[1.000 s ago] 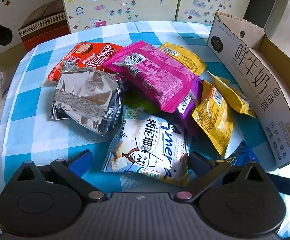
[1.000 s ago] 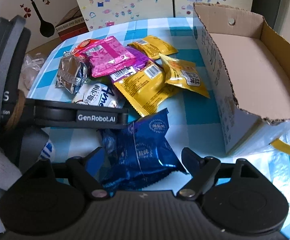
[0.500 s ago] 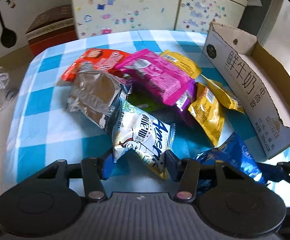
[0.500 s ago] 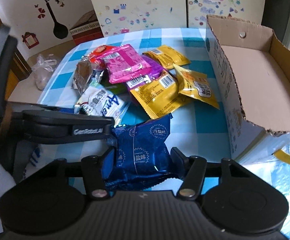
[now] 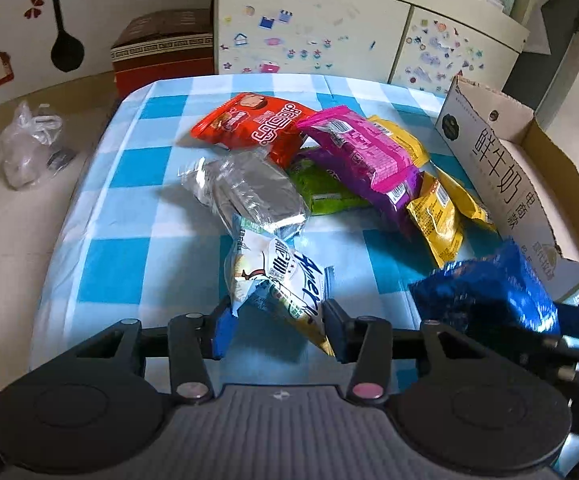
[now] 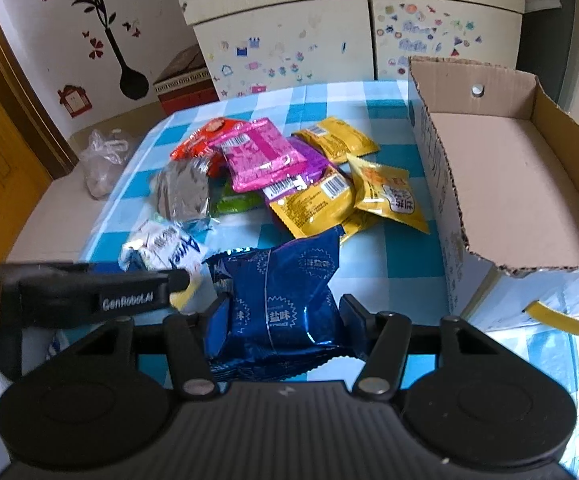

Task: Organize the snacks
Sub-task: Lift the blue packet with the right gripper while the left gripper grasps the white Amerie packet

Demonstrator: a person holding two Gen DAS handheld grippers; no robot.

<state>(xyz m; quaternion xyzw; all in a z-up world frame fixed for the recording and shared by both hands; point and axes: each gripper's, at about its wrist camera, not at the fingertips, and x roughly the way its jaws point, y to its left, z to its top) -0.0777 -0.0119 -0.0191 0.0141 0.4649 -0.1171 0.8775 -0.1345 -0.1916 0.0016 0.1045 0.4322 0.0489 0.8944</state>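
Left claw point(image 5: 275, 320): pinching the white snack packet point(image 5: 277, 280) by one corner; it may slip.
Right claw point(image 6: 283, 316): pinching the blue snack packet point(image 6: 285, 296); may snag the cardboard box point(image 6: 441, 184) wall.

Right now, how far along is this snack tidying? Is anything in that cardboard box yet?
Barely begun. The cardboard box looks empty; nothing is packed. In hand: the left gripper pinches the white packet, and the right gripper pinches the blue packet, both lifted off the table. Left on the checked tablecloth: the red, pink, purple, green, silver and yellow packets in the pile.
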